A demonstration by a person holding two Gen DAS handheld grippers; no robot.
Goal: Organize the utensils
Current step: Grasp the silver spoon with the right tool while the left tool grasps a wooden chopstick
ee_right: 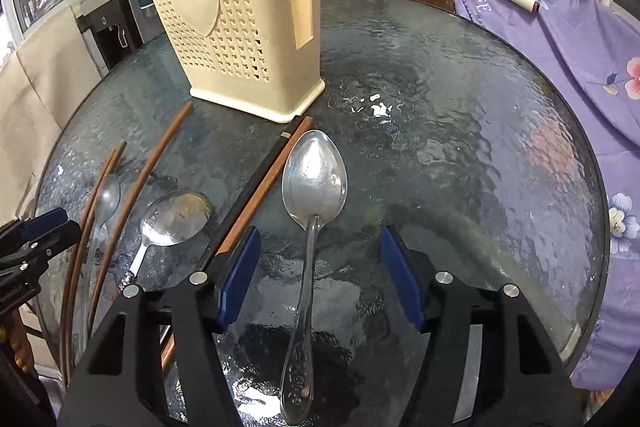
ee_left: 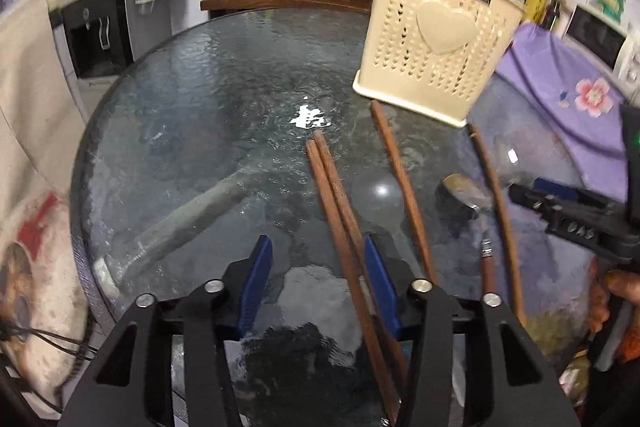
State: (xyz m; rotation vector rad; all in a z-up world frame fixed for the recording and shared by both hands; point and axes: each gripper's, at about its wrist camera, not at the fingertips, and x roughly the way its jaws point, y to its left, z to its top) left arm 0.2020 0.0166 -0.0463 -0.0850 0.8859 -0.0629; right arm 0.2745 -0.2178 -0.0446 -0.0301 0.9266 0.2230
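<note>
Left tongs (ee_left: 318, 281) and right tongs (ee_right: 320, 277) are held apart, blue-padded.
Round wooden chopsticks (ee_left: 340, 203) and a shiny metal spoon (ee_right: 312, 187) are framed on the rippled glass surface (ee_right: 460, 131).

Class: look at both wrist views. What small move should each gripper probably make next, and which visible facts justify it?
Probably close and lift. The left gripper straddles a pair of chopsticks lying on the glass table; the right gripper straddles the large spoon. Neither grips yet, and the cream holder stands upright just beyond.
</note>
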